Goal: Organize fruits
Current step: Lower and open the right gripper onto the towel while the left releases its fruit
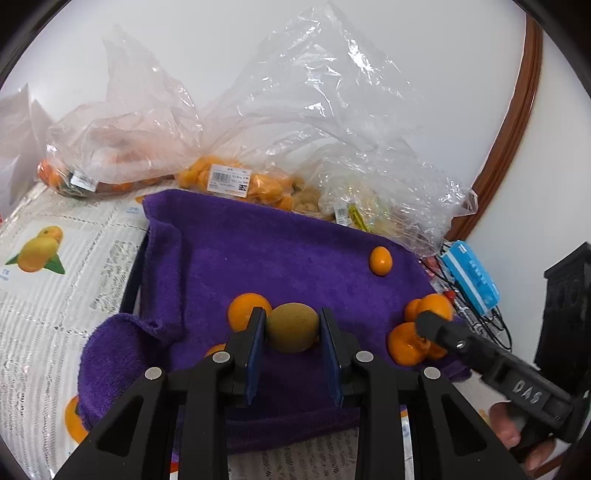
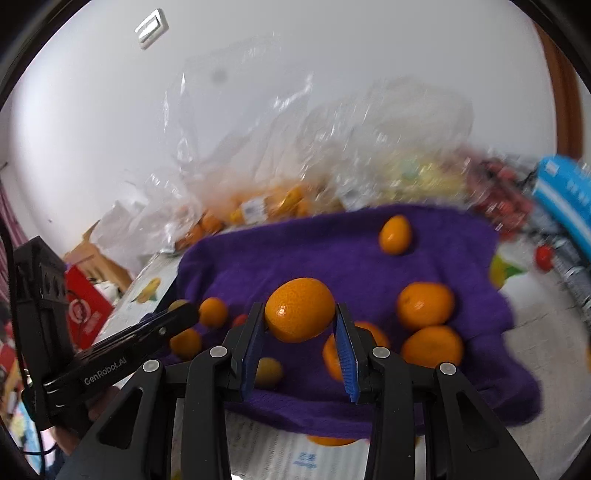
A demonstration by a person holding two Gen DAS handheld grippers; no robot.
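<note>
Left wrist view: left gripper [image 1: 292, 332] clamped on a brownish-green kiwi [image 1: 292, 326] above the purple towel [image 1: 258, 251]. Right gripper [image 2: 300, 332] clamped on a mandarin [image 2: 300, 309]; loose mandarins [image 2: 424, 304] lie on the towel, bagged fruit [image 1: 236, 181] behind.

Blue box [image 1: 471, 275] beside black cables [image 1: 491, 325], white wall switch [image 2: 151, 27]

Both wrist views look down, close, sharing the purple towel [image 1: 258, 258].
</note>
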